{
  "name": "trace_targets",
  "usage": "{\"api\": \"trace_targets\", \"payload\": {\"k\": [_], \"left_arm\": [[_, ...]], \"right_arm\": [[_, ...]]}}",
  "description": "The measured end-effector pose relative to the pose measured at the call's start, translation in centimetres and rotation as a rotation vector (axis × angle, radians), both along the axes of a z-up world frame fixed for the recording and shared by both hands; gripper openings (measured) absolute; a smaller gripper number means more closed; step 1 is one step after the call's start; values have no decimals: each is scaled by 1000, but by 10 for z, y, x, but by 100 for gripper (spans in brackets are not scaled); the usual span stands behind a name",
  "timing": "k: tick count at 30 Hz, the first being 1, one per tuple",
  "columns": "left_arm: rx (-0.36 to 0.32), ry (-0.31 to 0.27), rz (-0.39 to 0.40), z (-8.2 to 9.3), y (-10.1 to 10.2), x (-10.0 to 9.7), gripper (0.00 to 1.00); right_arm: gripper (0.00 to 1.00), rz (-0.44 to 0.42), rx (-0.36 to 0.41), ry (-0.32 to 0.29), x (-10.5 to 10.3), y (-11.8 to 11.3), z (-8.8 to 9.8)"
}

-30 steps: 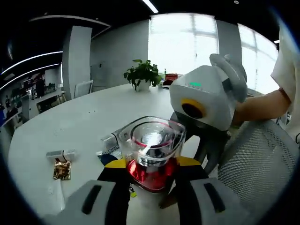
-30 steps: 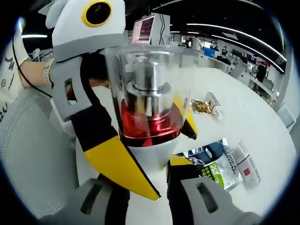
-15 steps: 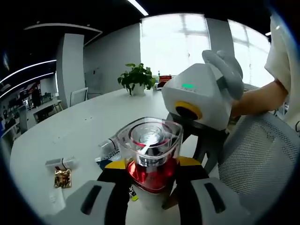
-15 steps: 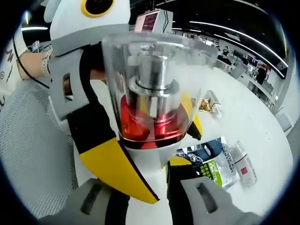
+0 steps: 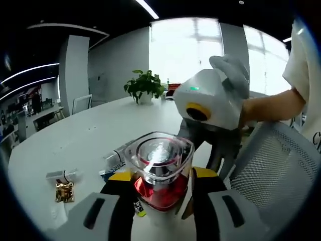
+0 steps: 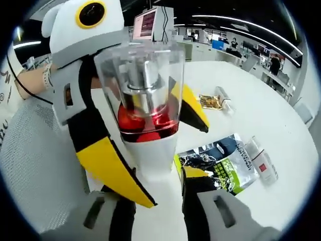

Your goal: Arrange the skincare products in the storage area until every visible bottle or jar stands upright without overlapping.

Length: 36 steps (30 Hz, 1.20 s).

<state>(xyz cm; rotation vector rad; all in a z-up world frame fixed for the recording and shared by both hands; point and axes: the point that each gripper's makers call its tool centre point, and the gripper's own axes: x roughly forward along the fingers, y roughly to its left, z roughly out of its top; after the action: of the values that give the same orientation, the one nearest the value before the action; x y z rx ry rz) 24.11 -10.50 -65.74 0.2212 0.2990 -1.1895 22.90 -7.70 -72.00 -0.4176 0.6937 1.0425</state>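
Your left gripper (image 5: 159,201) has grey moulded shoulders with dark slots, black jaws and yellow tips. At upper right of the left gripper view, your right gripper (image 5: 213,103) is a white housing with a yellow-ringed black disc and green light, held in a grey glove (image 5: 231,75); you wear a pale short sleeve (image 5: 301,65).

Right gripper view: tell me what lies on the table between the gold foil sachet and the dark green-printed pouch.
Nothing: in the right gripper view, bare white table separates the gold foil sachet from the dark green-printed pouch.
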Motion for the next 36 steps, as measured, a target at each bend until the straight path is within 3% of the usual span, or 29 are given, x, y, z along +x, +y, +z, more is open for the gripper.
{"api": "trace_targets", "payload": {"k": [10, 13, 17, 22, 24, 26, 29, 32, 36], "left_arm": [[139, -19, -34, -21, 14, -2, 38], [175, 1, -42, -30, 18, -3, 36], [202, 23, -37, -35, 24, -1, 34], [214, 43, -34, -36, 29, -3, 31], [216, 67, -23, -37, 31, -3, 32], [221, 65, -2, -36, 33, -1, 35], [220, 88, -18, -38, 32, -6, 30], [250, 101, -35, -42, 31, -12, 26], [235, 162, -4, -43, 34, -11, 25]], "right_arm": [[36, -44, 34, -5, -16, -19, 12], [35, -72, 119, 11, -20, -15, 26], [35, -115, 194, -18, -20, -9, 45], [35, -214, 260, -126, -8, -5, 73], [33, -250, 291, -131, -9, -1, 81], [34, -262, 298, -128, -11, 2, 83], [40, -283, 280, -146, -8, 7, 80], [38, -307, 278, -143, -4, 9, 78], [39, -314, 289, -151, 0, 16, 81]]}}
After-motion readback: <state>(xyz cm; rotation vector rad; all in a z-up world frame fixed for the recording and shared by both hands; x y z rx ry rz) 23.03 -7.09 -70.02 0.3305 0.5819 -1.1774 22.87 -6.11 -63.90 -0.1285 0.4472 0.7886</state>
